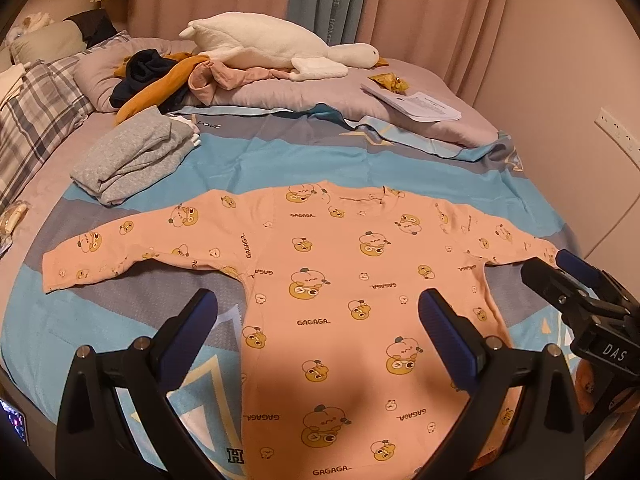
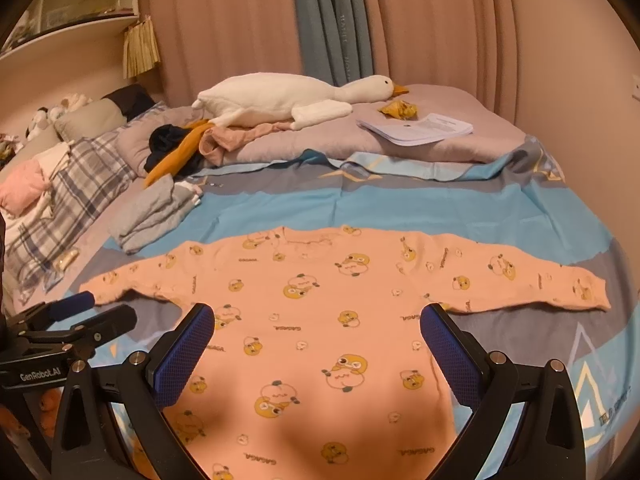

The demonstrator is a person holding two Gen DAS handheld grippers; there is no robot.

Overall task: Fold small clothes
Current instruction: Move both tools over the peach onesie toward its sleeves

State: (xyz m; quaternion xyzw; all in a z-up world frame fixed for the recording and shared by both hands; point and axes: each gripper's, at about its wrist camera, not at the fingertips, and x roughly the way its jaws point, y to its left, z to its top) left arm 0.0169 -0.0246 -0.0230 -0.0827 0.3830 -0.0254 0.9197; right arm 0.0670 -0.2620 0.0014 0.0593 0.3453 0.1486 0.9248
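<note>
Hovering: left gripper (image 1: pixel 318 312) and right gripper (image 2: pixel 318 326) both spread wide, empty, above flat pink top (image 1: pixel 360 280). Spreading looks done; next likely pinching sleeve, folding inward.

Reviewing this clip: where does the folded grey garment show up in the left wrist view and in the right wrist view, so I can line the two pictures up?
Left wrist view: the folded grey garment lies left of centre, just beyond the pink shirt's sleeve.
Right wrist view: the folded grey garment sits further left, again beyond that sleeve of the pink shirt.
Shared landmark: the white plush goose on the pillows behind it.
</note>
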